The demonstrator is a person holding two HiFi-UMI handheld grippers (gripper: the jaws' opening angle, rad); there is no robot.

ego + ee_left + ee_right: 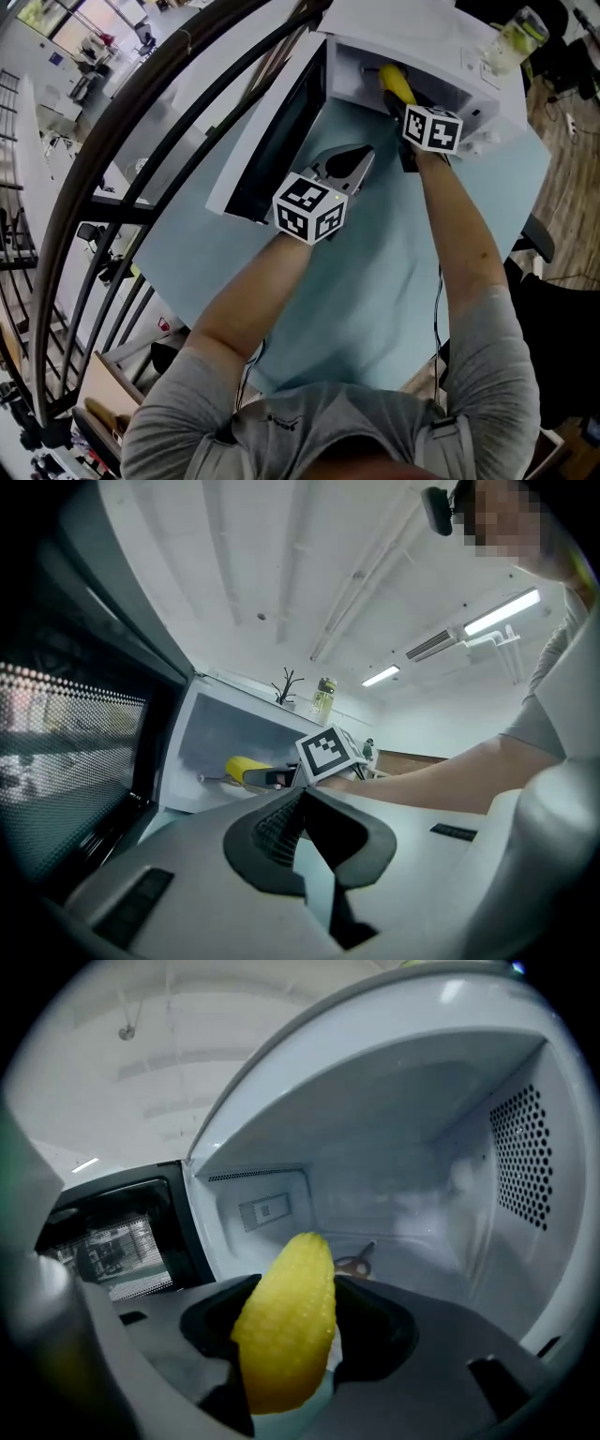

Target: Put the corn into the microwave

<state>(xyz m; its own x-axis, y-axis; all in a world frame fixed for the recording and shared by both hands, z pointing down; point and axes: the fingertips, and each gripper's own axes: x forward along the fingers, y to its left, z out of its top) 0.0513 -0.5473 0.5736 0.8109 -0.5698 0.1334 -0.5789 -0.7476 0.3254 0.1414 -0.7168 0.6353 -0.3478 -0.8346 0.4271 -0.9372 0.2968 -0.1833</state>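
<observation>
A yellow corn cob (286, 1330) is clamped between the pads of my right gripper (302, 1309), tip pointing forward into the open cavity of the white microwave (403, 1194). From the head view the corn (397, 82) and the right gripper (399, 99) sit at the microwave's mouth (356, 70). The microwave door (272, 141) hangs open to the left. My left gripper (362, 156) hovers over the teal table just in front of the door, jaws together with nothing in them. The left gripper view shows its tips (302, 793) meeting, with the corn (246, 771) beyond.
A small metal hub (356, 1262) lies on the microwave floor. A clear bottle with green contents (520, 33) stands on top of the microwave. The teal table (375, 281) ends near my body. A dark curved railing (141, 141) runs along the left.
</observation>
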